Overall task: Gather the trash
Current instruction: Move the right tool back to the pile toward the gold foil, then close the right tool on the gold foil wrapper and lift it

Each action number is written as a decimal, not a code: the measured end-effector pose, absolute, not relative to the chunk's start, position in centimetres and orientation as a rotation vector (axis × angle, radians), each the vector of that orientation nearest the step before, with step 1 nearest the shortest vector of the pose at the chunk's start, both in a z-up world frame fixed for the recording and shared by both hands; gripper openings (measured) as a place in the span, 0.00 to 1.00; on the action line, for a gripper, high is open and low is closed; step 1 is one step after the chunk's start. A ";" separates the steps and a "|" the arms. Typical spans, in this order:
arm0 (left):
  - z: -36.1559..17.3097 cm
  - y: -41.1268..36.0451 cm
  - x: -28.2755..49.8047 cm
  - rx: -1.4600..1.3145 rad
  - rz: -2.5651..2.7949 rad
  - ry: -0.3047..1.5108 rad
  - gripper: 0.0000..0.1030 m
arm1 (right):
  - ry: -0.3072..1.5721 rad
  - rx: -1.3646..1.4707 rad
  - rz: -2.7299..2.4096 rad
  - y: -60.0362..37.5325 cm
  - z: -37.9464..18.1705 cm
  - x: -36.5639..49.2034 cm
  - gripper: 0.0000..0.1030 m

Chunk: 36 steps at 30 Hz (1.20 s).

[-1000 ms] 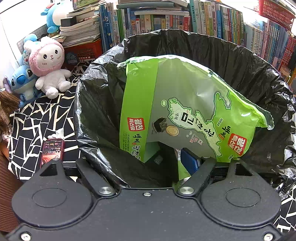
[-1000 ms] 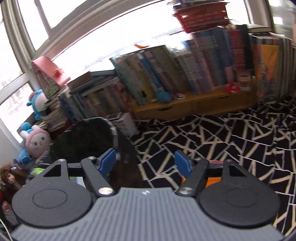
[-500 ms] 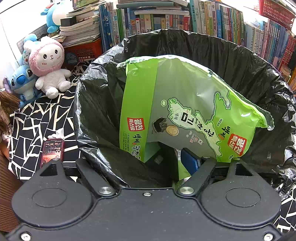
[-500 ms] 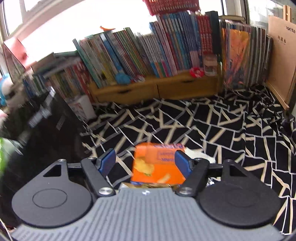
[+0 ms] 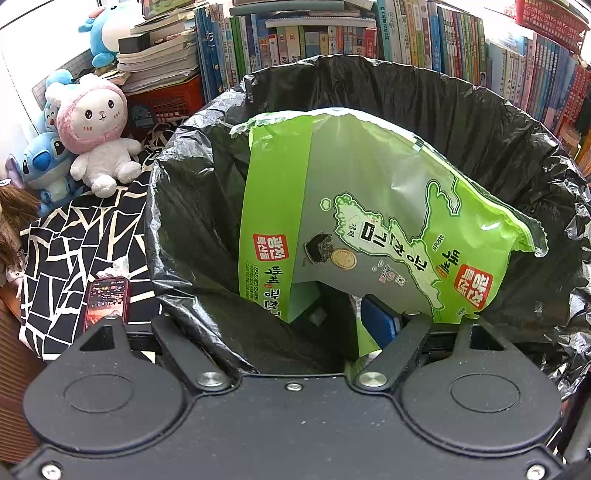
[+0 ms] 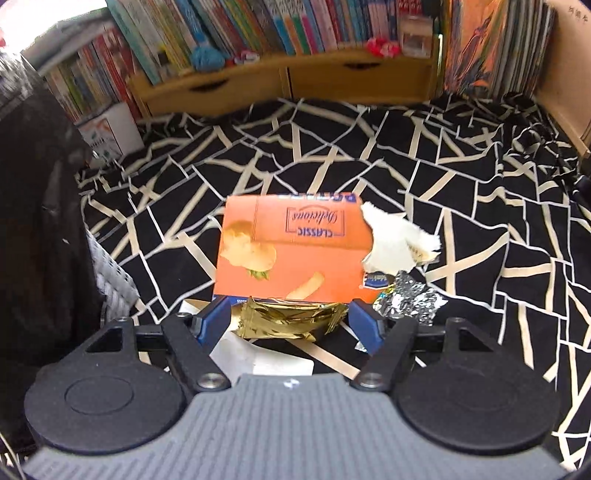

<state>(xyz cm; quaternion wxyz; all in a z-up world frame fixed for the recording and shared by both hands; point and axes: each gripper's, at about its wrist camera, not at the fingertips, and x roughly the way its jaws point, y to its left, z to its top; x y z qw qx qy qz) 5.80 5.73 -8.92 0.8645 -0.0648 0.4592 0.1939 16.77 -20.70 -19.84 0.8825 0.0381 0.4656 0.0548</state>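
Note:
In the left wrist view, a bin lined with a black bag (image 5: 461, 122) holds a large green seaweed snack bag (image 5: 369, 206) standing upright. My left gripper (image 5: 295, 325) hangs open over the bin's near rim; its right blue finger (image 5: 380, 321) is inside and the left one is hidden behind the liner. In the right wrist view, my right gripper (image 6: 290, 325) is open just above a crumpled gold foil wrapper (image 6: 288, 321). Beyond that lie an orange snack box (image 6: 291, 247), a crumpled white paper (image 6: 395, 240) and silver foil (image 6: 410, 299).
A black-and-white patterned cloth (image 6: 461, 192) covers the floor. Bookshelves (image 6: 258, 33) line the back. Plush toys (image 5: 96, 133) and a phone (image 5: 107, 299) lie left of the bin. A flat white card (image 6: 258, 358) lies under the right gripper. The dark bin (image 6: 37, 221) stands at its left.
The right gripper has dropped and tipped down from the bookshelves toward the floor, bringing the orange box and then the gold wrapper into view. The left gripper and the bin look unchanged.

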 end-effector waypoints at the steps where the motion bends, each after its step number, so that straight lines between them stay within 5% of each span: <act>1: -8.9 5.7 5.8 -0.134 0.408 0.963 0.78 | 0.979 0.071 0.112 -20.5 -20.2 17.0 0.79; 14: -8.9 5.6 5.9 -0.129 0.414 0.964 0.78 | 1.051 0.007 0.129 -19.5 -22.7 18.4 0.80; 23: -8.9 5.6 5.9 -0.130 0.413 0.963 0.78 | 1.006 0.084 0.159 -21.0 -21.9 17.0 0.56; 36: -8.9 5.6 6.0 -0.133 0.412 0.961 0.79 | 0.924 0.183 0.164 -23.4 -18.4 13.9 0.55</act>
